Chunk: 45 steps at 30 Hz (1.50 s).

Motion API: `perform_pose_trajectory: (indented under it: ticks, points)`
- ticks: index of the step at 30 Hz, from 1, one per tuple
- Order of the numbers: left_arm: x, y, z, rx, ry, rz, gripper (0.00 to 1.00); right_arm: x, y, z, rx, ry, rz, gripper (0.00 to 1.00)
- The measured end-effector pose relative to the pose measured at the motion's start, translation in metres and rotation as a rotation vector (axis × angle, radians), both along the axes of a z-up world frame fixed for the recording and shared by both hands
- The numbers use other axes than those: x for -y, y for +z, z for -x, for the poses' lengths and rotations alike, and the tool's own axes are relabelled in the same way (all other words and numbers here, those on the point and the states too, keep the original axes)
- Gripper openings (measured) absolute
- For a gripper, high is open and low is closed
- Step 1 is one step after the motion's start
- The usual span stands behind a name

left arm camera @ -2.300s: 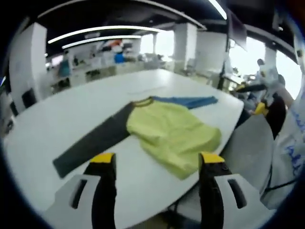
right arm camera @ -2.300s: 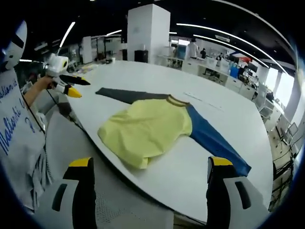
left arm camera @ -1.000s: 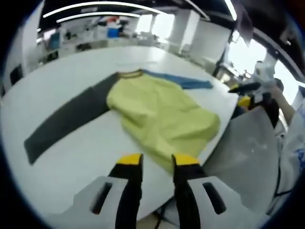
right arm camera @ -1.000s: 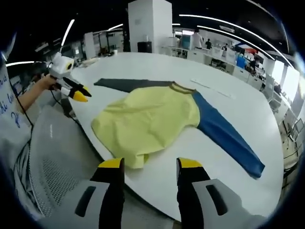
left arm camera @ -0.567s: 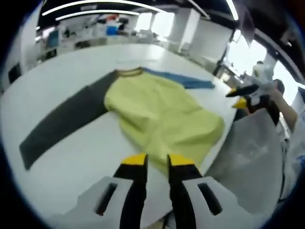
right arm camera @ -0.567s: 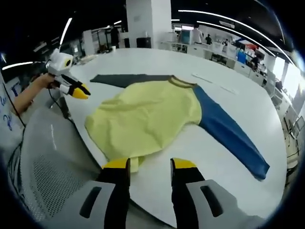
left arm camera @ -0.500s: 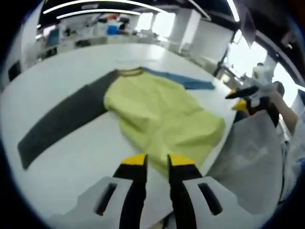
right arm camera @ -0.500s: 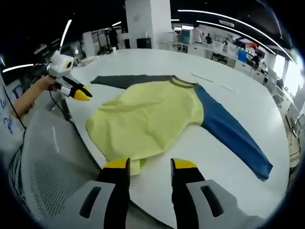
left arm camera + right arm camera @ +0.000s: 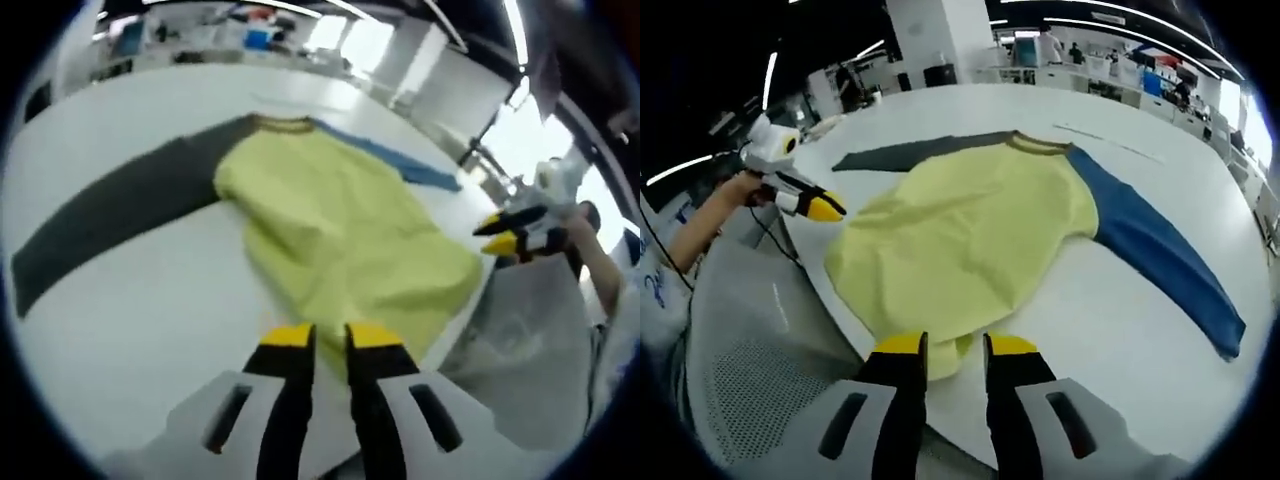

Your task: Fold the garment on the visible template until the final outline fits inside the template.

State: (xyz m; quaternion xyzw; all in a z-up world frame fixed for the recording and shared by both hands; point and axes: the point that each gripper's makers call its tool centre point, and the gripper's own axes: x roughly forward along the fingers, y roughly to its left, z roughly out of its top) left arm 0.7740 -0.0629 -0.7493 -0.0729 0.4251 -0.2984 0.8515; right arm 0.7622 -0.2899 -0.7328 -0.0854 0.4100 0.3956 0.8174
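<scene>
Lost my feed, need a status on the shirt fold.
Left gripper nearly shut, holding nothing, at the hem. Right gripper likewise, jaws narrow at the hem. Shirt flat on the table, both sleeves spread, unfolded. Nothing in the way.

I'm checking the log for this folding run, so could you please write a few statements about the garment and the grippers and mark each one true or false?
1. The garment has a yellow body. True.
2. Both sleeves are blue. False: one sleeve is blue, the other sleeve is dark grey.
3. The garment is already folded into a small square. False: it lies spread on the white table, both sleeves stretched out.
4. The right gripper is at the yellow hem near the table edge. True.
5. The left gripper has its jaws spread wide. False: they stand close together, with only a narrow gap.
</scene>
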Motion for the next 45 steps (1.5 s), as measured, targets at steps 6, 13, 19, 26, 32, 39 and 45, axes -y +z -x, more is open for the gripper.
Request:
perform_pose_trajectory:
  ticks: [6,13,19,26,32,39,45]
  points:
    - [0.004,-0.011,0.008,-0.049,-0.003,0.011,0.09,-0.005,-0.006,0.007,-0.03,0.011,-0.007,0.2]
    - [0.012,-0.017,0.01,-0.078,-0.013,0.032,0.09,-0.008,-0.012,0.013,-0.061,0.032,-0.004,0.18]
    - [0.015,-0.017,0.008,-0.077,-0.014,0.041,0.05,-0.009,-0.014,0.015,-0.064,0.036,-0.004,0.14]
    - [0.016,-0.011,0.007,-0.073,-0.005,0.05,0.0,-0.01,-0.01,0.015,-0.057,0.037,-0.009,0.03]
    - [0.02,-0.006,0.009,-0.069,-0.022,0.05,0.0,-0.009,-0.009,0.016,-0.057,0.042,0.003,0.02]
    - [0.024,0.014,0.015,-0.051,-0.033,0.066,0.0,-0.009,0.009,0.018,-0.031,0.048,-0.001,0.02]
    - [0.025,0.035,0.016,-0.003,-0.04,0.062,0.0,-0.005,0.026,0.018,0.002,0.048,-0.002,0.02]
